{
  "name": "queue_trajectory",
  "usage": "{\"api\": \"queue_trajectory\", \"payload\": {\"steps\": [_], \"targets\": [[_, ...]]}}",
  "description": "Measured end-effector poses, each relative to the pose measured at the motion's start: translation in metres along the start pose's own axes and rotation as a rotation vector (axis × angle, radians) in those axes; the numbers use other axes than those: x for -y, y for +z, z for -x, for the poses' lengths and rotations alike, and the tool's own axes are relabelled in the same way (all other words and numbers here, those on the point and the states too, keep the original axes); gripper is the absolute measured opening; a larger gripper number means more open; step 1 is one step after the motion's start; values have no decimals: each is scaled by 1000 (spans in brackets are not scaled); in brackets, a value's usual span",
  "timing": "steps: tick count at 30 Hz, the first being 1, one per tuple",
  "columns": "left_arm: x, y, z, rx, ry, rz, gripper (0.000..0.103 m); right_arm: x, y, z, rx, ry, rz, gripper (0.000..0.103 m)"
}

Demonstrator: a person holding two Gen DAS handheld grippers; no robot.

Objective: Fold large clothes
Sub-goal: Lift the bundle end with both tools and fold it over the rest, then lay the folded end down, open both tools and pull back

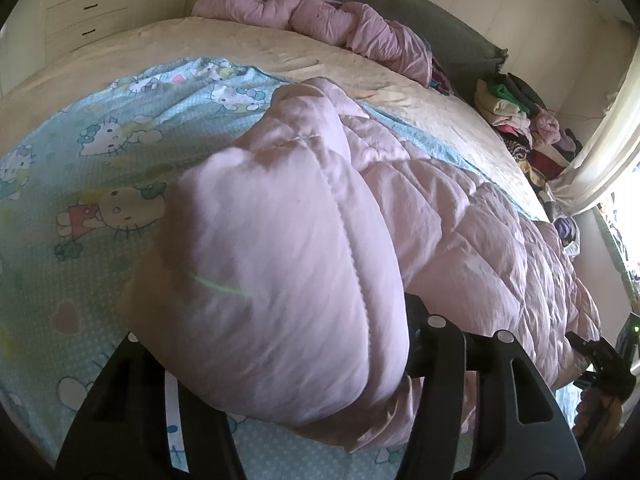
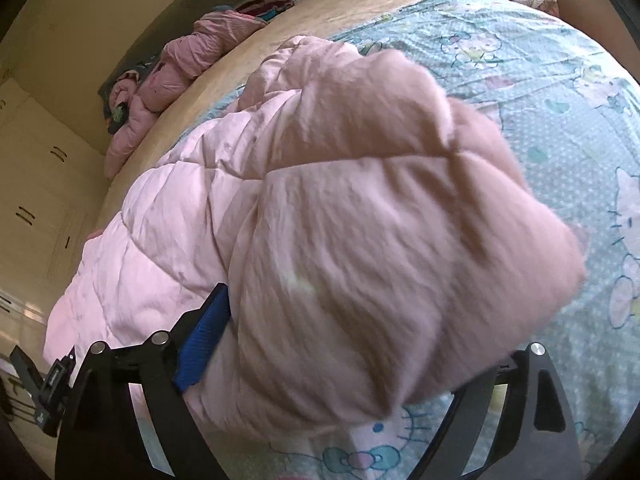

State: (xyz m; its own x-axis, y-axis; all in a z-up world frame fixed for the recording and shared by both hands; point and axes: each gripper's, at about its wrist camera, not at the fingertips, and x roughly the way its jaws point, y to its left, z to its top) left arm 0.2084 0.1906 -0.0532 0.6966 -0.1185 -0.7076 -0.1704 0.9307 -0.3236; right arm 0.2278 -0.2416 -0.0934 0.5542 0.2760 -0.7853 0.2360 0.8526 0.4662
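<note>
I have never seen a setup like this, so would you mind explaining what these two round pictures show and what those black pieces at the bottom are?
There is no robot: a person holds a two-finger clamp in each hand, each with a wide-angle camera looking along its fingers, so the pictures look round and bent. One picture comes from the left gripper, the other from the right gripper; the black pieces are their fingers. Both look down on a bed with a blue cartoon-print sheet. On it lies a pink quilted garment, with a bunched part between each pair of fingers. The right jaws stand wide and seem not to pinch it; whether the left grips it I cannot tell. Another crumpled pink garment lies at the far end.
</note>
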Motion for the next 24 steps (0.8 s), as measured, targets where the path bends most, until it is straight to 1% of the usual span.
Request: {"api": "queue_trajectory", "payload": {"steps": [4,6,7,8,9,11,14,17,18,19,22,24], "targets": [[-2,0,3,-13,-3,0,56,6,-1,8,1,-9,0,87],[-5,0,3,-22,-3,7,63,9,-3,14,4,-13,2,87],[-6,0,4,-27,-2,11,65,11,-4,17,9,-16,3,87],[-7,0,7,-29,8,14,72,11,-5,20,14,-21,6,87],[-8,0,10,-27,20,15,82,12,-5,25,25,-34,12,87],[-7,0,20,-7,22,10,94,12,-5,35,49,-54,30,87],[-5,0,35,14,37,-8,94,9,-7,51,87,-83,56,87],[-2,-1,51,44,61,-28,94,1,-11,75,174,-133,123,87],[0,-2,58,59,67,-34,94,-4,-14,85,210,-144,154,92],[1,-3,64,74,74,-41,94,-8,-16,96,250,-145,184,99],[12,-5,90,135,84,-84,94,-24,-25,120,325,-140,260,99],[18,-5,104,166,88,-107,94,-34,-31,132,353,-122,302,99]]}}
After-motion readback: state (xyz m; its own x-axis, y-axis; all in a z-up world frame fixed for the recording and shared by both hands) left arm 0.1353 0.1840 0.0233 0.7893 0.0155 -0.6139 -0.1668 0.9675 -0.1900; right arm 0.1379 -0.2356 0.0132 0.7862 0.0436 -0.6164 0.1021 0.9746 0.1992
